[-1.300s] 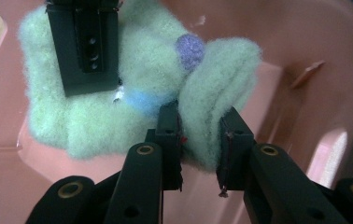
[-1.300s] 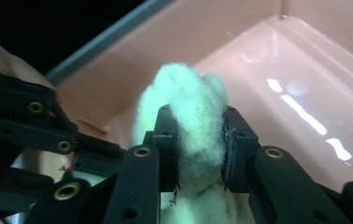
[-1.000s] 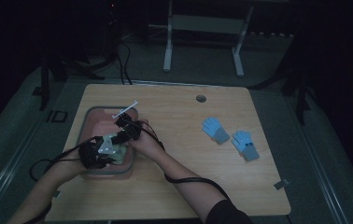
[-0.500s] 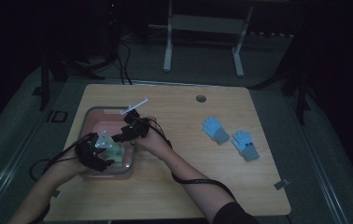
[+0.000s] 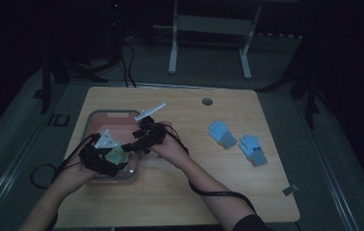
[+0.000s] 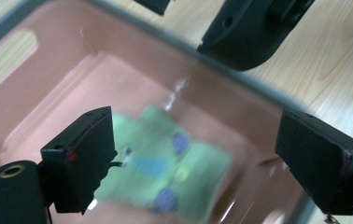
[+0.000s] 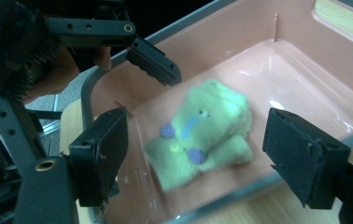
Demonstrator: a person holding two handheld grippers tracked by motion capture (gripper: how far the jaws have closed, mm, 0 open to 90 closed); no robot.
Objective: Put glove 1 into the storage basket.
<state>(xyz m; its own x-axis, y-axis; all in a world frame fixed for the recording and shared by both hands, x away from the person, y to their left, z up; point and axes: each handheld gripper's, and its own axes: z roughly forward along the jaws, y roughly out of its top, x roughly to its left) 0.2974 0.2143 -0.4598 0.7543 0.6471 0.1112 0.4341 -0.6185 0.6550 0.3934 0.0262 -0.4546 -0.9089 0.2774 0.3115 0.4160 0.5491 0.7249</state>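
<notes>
A folded green cloth [image 7: 201, 134] with blue and purple spots lies on the floor of a pink tub [image 5: 100, 120] at the table's left. The same cloth [image 6: 167, 170] shows between the jaws in the left gripper view. My left gripper [image 5: 115, 163] hovers open over the tub's near end, jaws wide apart on either side of the cloth. My right gripper [image 5: 131, 144] reaches in from the tub's right rim, open too, with nothing between its jaws. In the high view the cloth [image 5: 117, 154] is partly hidden by both grippers.
Two blue gloves [image 5: 222, 134] [image 5: 253, 148] lie on the right half of the wooden table [image 5: 194, 192]. A round hole [image 5: 207, 101] sits near the far edge. A small grey tag [image 5: 290, 190] lies at the near right corner. Cables trail off the table's left side.
The right gripper has drawn back from the tub's far end toward its right rim and near the left gripper. The left gripper has shifted slightly over the cloth.
</notes>
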